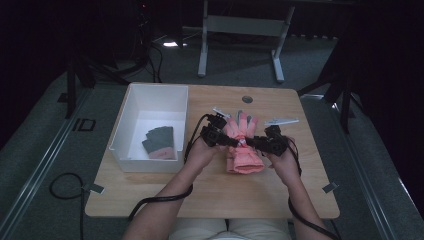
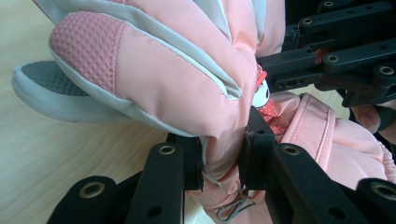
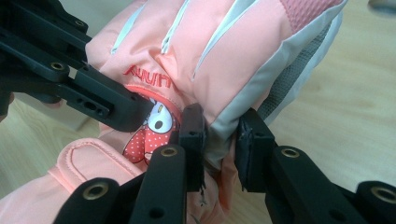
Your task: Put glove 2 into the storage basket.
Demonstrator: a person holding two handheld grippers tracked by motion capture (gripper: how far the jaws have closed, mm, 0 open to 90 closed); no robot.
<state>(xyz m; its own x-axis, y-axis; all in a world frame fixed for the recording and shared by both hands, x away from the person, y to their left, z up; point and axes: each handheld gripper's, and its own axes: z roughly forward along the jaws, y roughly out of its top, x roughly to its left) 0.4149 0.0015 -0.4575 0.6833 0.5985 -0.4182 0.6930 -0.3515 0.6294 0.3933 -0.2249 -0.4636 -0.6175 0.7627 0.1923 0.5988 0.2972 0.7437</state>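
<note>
the pink glove [image 1: 244,150] lay at the middle of the wooden table [image 1: 150,192], cuff toward the person and fingers pointing far. the left gripper [image 1: 231,142] had its jaws clamped on the glove's left edge at the wrist, and the right gripper [image 1: 252,142] pinched the opposite edge, so both held the same narrow band. to lift it well, i'd judge the two grips should rise together and level, keeping the fabric taut between them so neither pad slipped off the padded seam. a second pair, dark grey gloves [image 1: 161,141], sat in the white bin [image 1: 131,100] at the left, likely where this one belonged. two small white tags [image 1: 281,121] lay beyond on the far side.
</note>
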